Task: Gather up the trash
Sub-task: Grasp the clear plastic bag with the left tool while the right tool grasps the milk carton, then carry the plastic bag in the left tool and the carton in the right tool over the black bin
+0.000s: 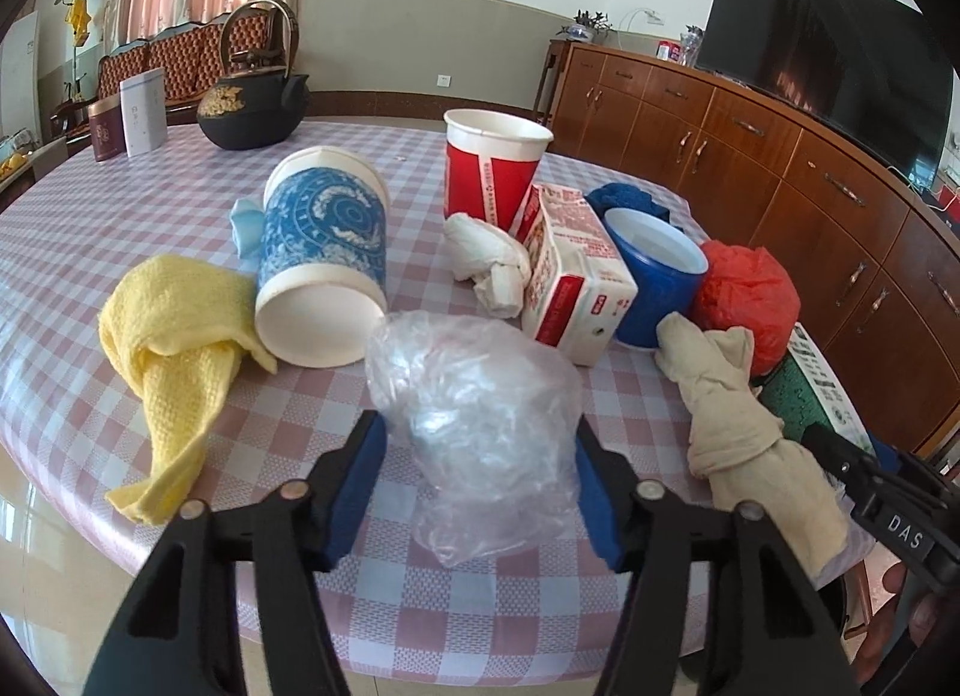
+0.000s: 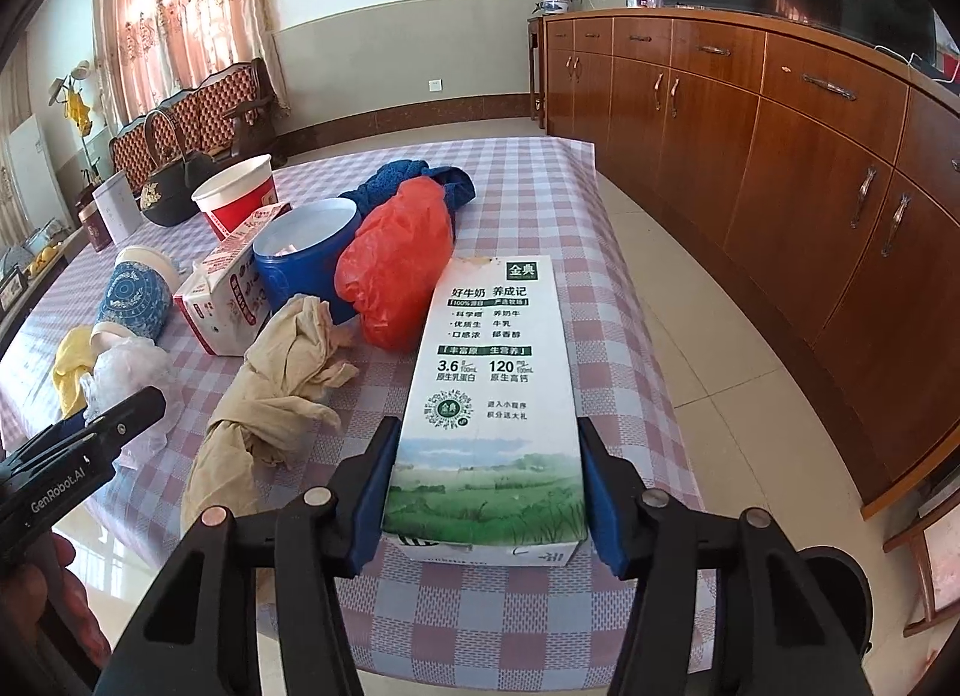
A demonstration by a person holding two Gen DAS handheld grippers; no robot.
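Note:
A crumpled clear plastic bag (image 1: pixel 474 384) lies near the front edge of the checked table (image 1: pixel 90 228). My left gripper (image 1: pixel 479 423) is shut on it, a blue pad pressing each side. In the right wrist view a tall white and green milk carton (image 2: pixel 492 348) lies flat along the table's right edge. My right gripper (image 2: pixel 489 426) is shut on its near end, the pads against both long sides. The carton's end (image 1: pixel 822 384) also shows at the right of the left wrist view.
Between the two grippers lies a beige cloth (image 1: pixel 738 426). Behind are a red plastic bag (image 1: pixel 750 294), a blue cup (image 1: pixel 654 276), a red and white carton (image 1: pixel 576 276), crumpled tissue (image 1: pixel 486 258), a red cup (image 1: pixel 492 168), a tipped blue patterned cup (image 1: pixel 324 252), a yellow cloth (image 1: pixel 174 348), and a teapot (image 1: pixel 252 108).

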